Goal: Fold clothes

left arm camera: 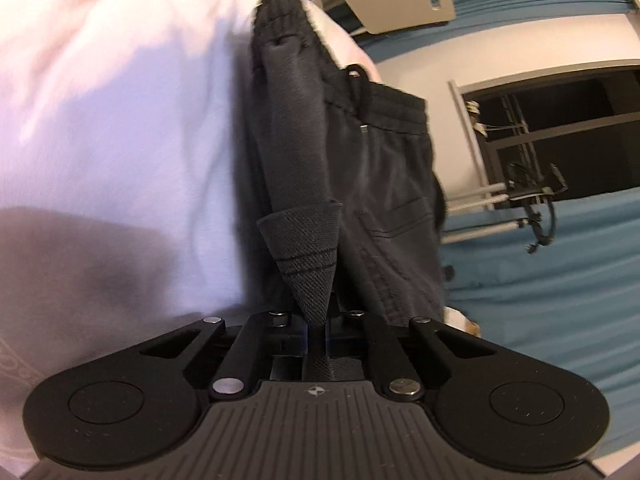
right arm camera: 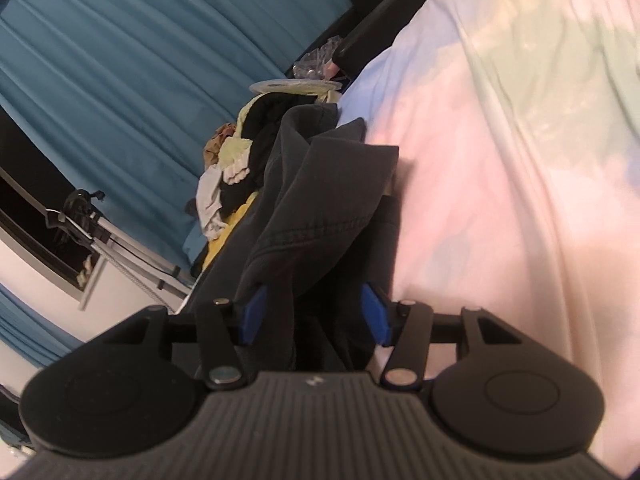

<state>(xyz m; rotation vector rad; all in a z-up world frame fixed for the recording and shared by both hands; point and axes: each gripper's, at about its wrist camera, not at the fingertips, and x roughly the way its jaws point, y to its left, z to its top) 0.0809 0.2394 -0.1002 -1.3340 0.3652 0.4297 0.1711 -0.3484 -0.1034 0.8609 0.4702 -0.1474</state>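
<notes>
Each of the 2 fisheye views looks forward along its gripper's fingers, tilted hard sideways and very close to the cloth. The left wrist view faces dark shorts (left arm camera: 360, 168) at frame centre, pale bedsheet (left arm camera: 120, 120) filling the left. The right wrist view shows the shorts (right arm camera: 320, 208) centrally, sheet (right arm camera: 500, 180) on the right. Both share teal curtains (left arm camera: 560, 280) (right arm camera: 120, 80).
</notes>
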